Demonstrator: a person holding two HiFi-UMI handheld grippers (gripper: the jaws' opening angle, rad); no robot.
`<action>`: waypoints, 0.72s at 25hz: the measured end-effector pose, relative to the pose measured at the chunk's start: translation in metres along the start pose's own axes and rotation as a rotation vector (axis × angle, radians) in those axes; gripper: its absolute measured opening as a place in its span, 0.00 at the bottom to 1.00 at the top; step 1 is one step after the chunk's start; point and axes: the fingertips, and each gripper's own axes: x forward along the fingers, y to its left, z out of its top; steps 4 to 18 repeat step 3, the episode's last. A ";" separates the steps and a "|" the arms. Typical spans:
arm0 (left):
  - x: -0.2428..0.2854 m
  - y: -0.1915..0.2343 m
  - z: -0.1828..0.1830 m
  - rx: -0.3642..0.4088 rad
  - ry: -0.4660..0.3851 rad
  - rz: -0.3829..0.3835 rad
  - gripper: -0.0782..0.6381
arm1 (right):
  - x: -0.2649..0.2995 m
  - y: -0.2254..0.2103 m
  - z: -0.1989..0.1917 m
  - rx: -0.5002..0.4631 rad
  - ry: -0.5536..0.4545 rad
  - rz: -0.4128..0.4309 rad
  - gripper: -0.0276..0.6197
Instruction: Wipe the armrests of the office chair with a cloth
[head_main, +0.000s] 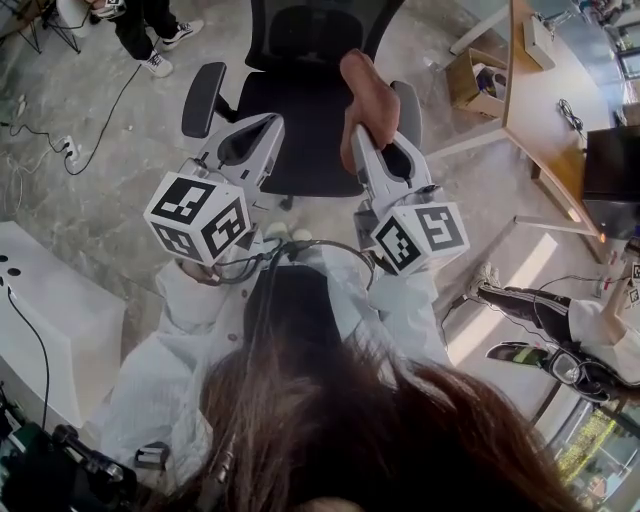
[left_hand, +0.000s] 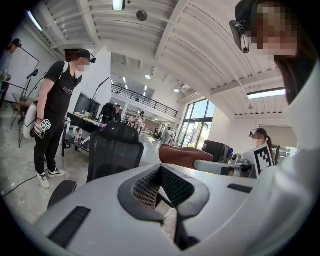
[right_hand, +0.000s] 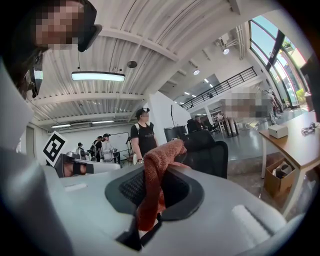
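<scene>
The black office chair (head_main: 300, 110) stands in front of me, with its left armrest (head_main: 203, 98) and right armrest (head_main: 407, 110) on either side of the seat. My right gripper (head_main: 372, 140) is shut on a reddish-brown cloth (head_main: 368, 95), held above the seat's right side next to the right armrest. In the right gripper view the cloth (right_hand: 155, 175) hangs out of the pinched jaws. My left gripper (head_main: 262, 128) hovers over the seat's front left, shut with nothing in it. The left gripper view shows the chair's mesh back (left_hand: 114, 152) and the left armrest (left_hand: 62, 191).
A wooden desk (head_main: 540, 90) and a cardboard box (head_main: 475, 80) stand at the right. A white cabinet (head_main: 50, 320) is at the left, and cables (head_main: 80, 150) lie on the floor. One person (head_main: 150, 40) stands beyond the chair, another (head_main: 560, 320) at the right.
</scene>
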 end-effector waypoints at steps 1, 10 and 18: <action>0.000 0.002 0.001 -0.001 0.002 -0.002 0.11 | 0.003 0.002 0.000 -0.001 0.001 0.001 0.12; -0.001 0.007 0.002 -0.003 0.004 -0.005 0.11 | 0.009 0.005 0.001 -0.003 0.003 0.005 0.12; -0.001 0.007 0.002 -0.003 0.004 -0.005 0.11 | 0.009 0.005 0.001 -0.003 0.003 0.005 0.12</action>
